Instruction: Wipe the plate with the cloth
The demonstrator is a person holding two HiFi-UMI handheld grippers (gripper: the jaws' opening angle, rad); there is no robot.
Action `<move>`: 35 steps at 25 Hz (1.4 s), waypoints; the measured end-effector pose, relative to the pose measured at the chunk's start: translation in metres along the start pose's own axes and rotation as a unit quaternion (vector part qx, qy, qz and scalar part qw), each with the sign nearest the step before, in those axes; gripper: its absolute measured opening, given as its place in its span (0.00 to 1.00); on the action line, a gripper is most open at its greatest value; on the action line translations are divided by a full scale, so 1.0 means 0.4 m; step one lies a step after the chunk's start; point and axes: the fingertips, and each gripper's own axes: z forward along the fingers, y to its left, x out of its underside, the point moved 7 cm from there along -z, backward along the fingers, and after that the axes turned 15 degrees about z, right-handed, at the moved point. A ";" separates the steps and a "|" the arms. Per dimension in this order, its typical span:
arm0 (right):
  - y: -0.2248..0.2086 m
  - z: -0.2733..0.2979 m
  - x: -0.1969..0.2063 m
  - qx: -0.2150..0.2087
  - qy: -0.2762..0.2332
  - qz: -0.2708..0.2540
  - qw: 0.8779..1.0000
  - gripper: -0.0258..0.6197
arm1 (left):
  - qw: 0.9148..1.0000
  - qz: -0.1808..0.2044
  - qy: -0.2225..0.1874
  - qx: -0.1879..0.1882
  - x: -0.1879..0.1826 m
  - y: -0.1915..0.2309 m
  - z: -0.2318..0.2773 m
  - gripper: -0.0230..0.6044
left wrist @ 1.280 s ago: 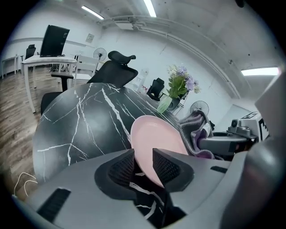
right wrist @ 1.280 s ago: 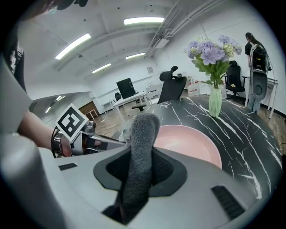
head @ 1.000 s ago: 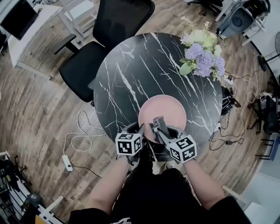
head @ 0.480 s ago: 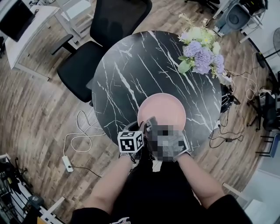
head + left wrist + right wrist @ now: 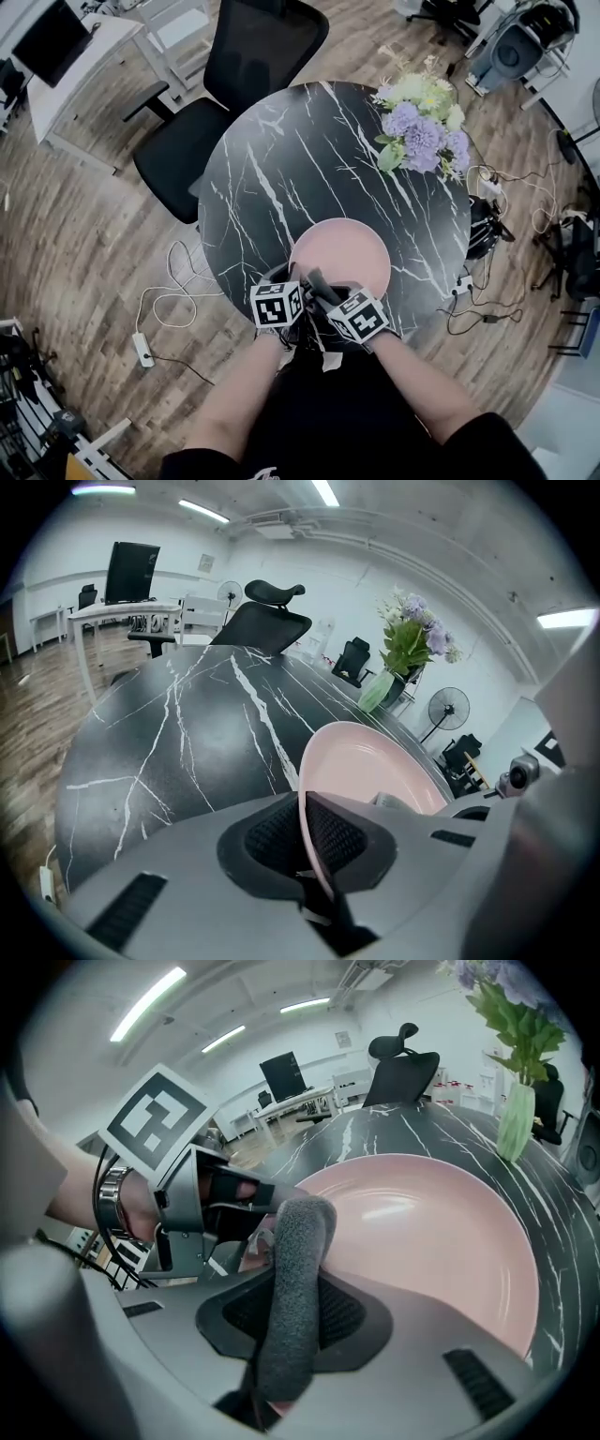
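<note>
**Clamped on rim and cloth**

Pinching the near rim of the pink plate (image 5: 352,246) with the left gripper (image 5: 305,841), jaws just closed onto it. Beside that, clamping a rolled grey cloth (image 5: 298,1260) in the right gripper (image 5: 295,1309) at the plate's near edge. Beyond the plate on the desk (image 5: 281,169), flowers (image 5: 417,127).

The plate (image 5: 345,255) was round, shallow, plain pale pink and bare inside, and lay on the black marbled desk (image 5: 281,169) close to its near edge. Its near left rim stood edge-on between the fingers of the left gripper (image 5: 305,841), which had just been closing and now pinched it. The cloth (image 5: 296,1279) was dark grey and fuzzy, rolled into a thick strip, clamped upright in the right gripper (image 5: 295,1330), its rounded top over the plate's near rim
</note>
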 end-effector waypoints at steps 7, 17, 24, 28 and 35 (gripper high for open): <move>-0.028 -0.024 0.031 -0.010 0.045 -0.056 0.997 0.20 | 1.000 -0.019 -0.004 -0.019 0.000 -0.003 0.001 0.10; -0.106 -0.102 0.041 0.048 0.110 -0.153 0.981 0.20 | 1.000 -0.016 -0.007 -0.014 0.002 -0.004 -0.001 0.09; -0.191 -0.133 0.002 0.117 0.121 -0.189 0.968 0.21 | 1.000 -0.008 -0.005 0.002 0.000 0.003 -0.002 0.09; -0.227 -0.137 -0.034 0.142 0.112 -0.189 0.965 0.21 | 1.000 -0.016 -0.006 0.011 0.004 0.006 -0.003 0.09; -0.268 -0.122 -0.106 0.176 0.097 -0.206 0.958 0.21 | 1.000 -0.016 0.001 0.024 0.004 0.010 0.000 0.09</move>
